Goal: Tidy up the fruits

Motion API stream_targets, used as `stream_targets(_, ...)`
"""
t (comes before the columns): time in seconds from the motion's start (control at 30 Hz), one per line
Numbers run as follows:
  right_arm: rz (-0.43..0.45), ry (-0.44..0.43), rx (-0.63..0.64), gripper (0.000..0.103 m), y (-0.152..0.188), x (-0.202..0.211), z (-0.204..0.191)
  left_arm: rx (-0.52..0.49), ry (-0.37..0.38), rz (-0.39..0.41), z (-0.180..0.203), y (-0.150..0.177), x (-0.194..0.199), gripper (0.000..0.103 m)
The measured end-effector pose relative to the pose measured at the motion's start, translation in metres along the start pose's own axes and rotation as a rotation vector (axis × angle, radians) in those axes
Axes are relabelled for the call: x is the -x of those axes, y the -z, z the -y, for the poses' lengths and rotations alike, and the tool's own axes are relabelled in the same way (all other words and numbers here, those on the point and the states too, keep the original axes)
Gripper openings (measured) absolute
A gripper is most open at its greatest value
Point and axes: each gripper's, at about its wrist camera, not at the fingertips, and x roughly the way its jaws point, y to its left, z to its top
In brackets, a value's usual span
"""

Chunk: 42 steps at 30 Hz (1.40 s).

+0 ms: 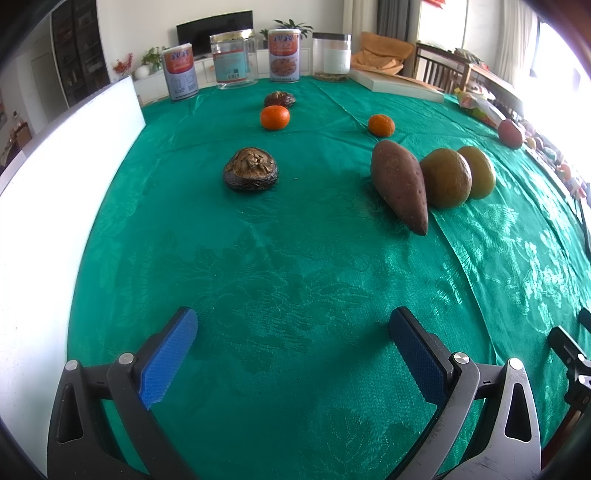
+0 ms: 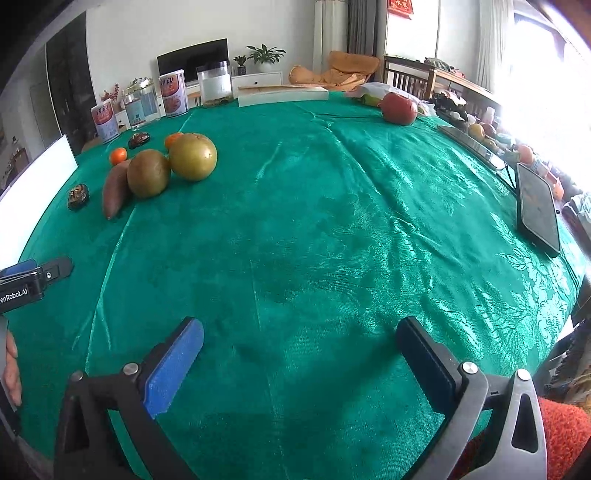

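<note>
Black gripper frames, blue ribbed fingers (image 1: 168, 363), silver screws.

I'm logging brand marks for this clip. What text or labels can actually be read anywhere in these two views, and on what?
"enRobot.AI", cut off at the frame edge, on the left gripper body in the right wrist view.
Labels on the two tins: print too blurred to read.
Clear jar label with barcode: too small to read.
Red wall hanging: unreadable.

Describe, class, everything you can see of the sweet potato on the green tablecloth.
The sweet potato is reddish-brown with dull, slightly rough skin, whole and unpeeled. It is thick at one end and tapers to a point at the nearer end. It lies on its side on the green tablecloth, beside a brownish-green round fruit that seems to touch it. Neither gripper is near it.
</note>
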Motion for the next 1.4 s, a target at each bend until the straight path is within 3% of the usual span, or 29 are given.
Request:
stream_targets(0.4,0.062,0.054,-0.063,0.103,0.002,0.0,-0.004,0.002,0.003,0.0,0.0,0.0,0.0,0.103)
stream_targets(0.57,0.066,0.064,-0.073,0.103,0.002,0.0,-0.005,-0.04,0.064,-0.029,-0.005,-0.002,0.001,0.103)
stream_targets(0.7,0.06,0.059,-0.067,0.103,0.003,0.001,-0.005,0.088,0.129,-0.078,-0.034,-0.035,-0.006,0.102)
stream_targets(0.9,0.048,0.047,-0.056,0.103,0.004,0.002,-0.003,0.192,0.025,-0.083,-0.053,-0.076,-0.042,0.099)
stream_targets(0.93,0.047,0.045,-0.055,0.103,0.004,0.002,-0.003,0.189,0.019,-0.072,-0.053,-0.078,-0.045,0.097)
stream_targets(1.03,0.048,0.043,-0.054,0.103,0.005,0.003,-0.003,0.154,-0.018,-0.035,-0.047,-0.082,-0.049,0.077)
stream_targets(1.1,0.045,0.037,-0.051,0.103,0.006,0.004,-0.003,0.133,0.022,-0.007,-0.044,-0.082,-0.046,0.043)
stream_targets(1.17,0.021,0.01,-0.056,0.103,0.005,0.007,0.0,0.134,0.033,0.007,-0.044,-0.079,-0.04,0.041)
stream_targets(1.27,0.012,-0.17,-0.122,0.103,-0.012,0.014,0.008,0.13,0.073,0.028,-0.045,-0.066,-0.024,0.04)
stream_targets(1.33,0.0,-0.232,-0.119,0.102,-0.041,0.009,0.005,0.131,0.097,0.02,-0.046,-0.053,-0.014,0.04)
stream_targets(1.4,-0.044,-0.31,-0.123,0.093,-0.079,-0.007,0.0,0.134,0.117,0.008,-0.045,-0.043,-0.007,0.04)
